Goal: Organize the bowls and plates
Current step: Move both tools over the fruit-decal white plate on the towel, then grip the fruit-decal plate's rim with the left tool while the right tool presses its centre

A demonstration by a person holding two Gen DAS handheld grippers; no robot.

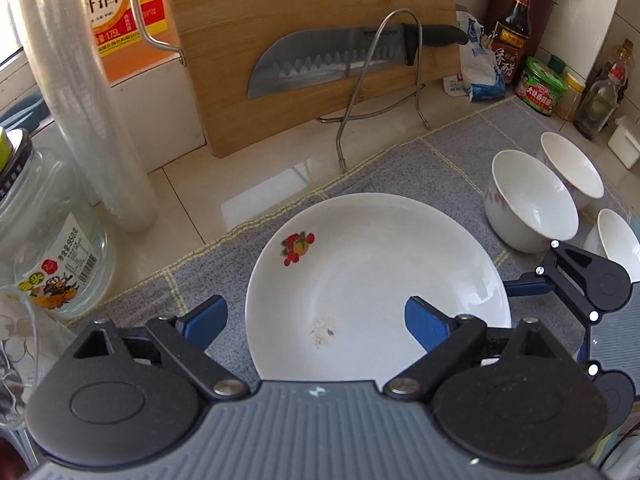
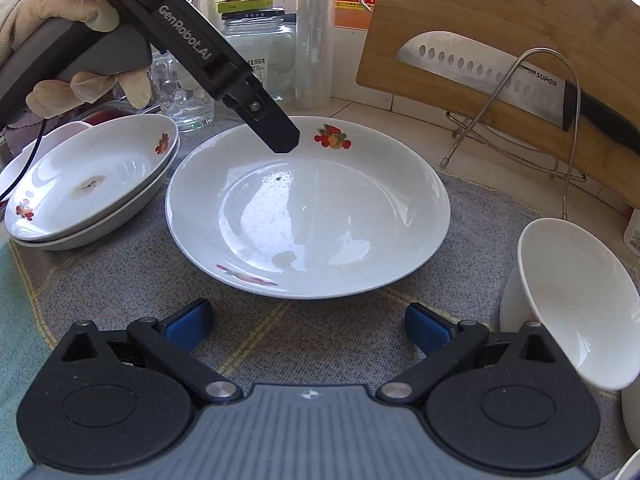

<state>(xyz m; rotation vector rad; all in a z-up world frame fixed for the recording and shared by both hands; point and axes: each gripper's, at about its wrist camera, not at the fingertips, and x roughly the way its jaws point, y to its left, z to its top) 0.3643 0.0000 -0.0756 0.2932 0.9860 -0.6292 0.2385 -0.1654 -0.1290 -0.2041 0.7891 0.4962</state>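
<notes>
A white plate (image 1: 376, 280) with a fruit print and a small brown smear lies on the grey mat. My left gripper (image 1: 314, 320) hovers open over the plate's near left rim, one blue pad outside the rim and the other above the bowl of the plate, neither pressing. In the right wrist view the left gripper's black finger (image 2: 276, 128) hangs over the far rim of the same plate (image 2: 308, 208). My right gripper (image 2: 308, 328) is open just short of the plate's front edge, holding nothing. Two stacked plates (image 2: 92, 184) sit to the left. Three white bowls (image 1: 528, 204) stand to the right.
A bamboo cutting board (image 1: 304, 40) with a knife (image 1: 332, 60) leans in a wire rack behind the mat. Glass jars (image 1: 48, 240) and a roll of film (image 1: 80, 100) stand at the left, sauce bottles and tins (image 1: 540, 84) at the back right. A gloved hand (image 2: 80, 80) holds the left gripper.
</notes>
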